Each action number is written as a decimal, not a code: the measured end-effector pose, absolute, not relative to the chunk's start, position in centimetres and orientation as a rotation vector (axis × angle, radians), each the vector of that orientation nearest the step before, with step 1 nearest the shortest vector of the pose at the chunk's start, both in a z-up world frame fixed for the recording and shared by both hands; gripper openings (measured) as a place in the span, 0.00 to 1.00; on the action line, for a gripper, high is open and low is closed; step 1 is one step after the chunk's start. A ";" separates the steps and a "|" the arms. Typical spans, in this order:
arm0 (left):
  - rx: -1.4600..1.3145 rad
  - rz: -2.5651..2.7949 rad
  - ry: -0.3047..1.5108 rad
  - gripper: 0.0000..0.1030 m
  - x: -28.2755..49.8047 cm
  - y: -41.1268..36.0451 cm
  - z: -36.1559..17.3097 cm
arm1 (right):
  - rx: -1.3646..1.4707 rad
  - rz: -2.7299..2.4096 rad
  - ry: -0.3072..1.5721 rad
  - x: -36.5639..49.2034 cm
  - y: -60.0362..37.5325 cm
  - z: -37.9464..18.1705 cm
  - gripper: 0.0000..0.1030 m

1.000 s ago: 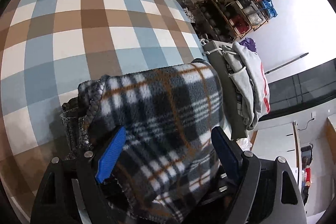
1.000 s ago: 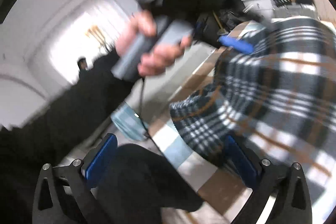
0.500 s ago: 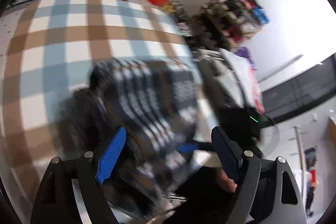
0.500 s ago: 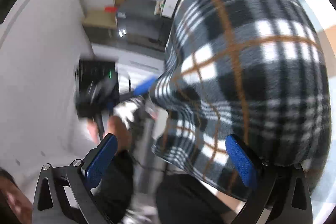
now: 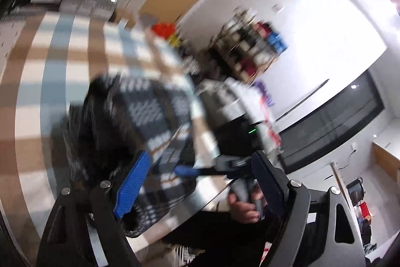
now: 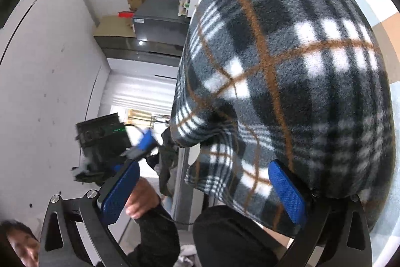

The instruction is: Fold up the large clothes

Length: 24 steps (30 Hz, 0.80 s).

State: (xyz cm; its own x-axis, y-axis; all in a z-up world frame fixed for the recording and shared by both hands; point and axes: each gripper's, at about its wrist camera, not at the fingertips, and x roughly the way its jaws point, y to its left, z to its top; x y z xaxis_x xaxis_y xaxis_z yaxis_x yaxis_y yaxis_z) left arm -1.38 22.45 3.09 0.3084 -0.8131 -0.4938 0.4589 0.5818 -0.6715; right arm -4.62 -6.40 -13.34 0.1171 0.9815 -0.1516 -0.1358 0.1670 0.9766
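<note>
A folded black, white and orange plaid fleece garment (image 5: 150,121) lies on the checked tablecloth (image 5: 50,66). My left gripper (image 5: 200,182) is open and held back above the garment's near end, with nothing pressed between its pads; this view is blurred. In the right wrist view the garment (image 6: 287,71) fills the upper right. My right gripper (image 6: 203,192) is open and rolled on its side, its right pad (image 6: 287,189) close against the fleece. A loose corner hangs between its fingers. One blue finger of the right gripper (image 5: 185,170) shows beside the garment.
A grey and white pile of clothes (image 5: 240,101) sits past the garment at the table's edge. A shoe rack (image 5: 250,51) stands by the white wall. A grey cabinet (image 6: 160,26) is behind. A person's hand (image 6: 142,197) holds the blurred left gripper (image 6: 145,142).
My left gripper has drawn back and up, so the garment no longer sits between its fingers. My right gripper rolled over and came in close beside the fleece.
</note>
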 end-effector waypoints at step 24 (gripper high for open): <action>-0.206 -0.706 0.998 0.78 -0.8 19.6 -9.6 | -0.303 0.577 1.066 3.5 9.0 -1.0 1.00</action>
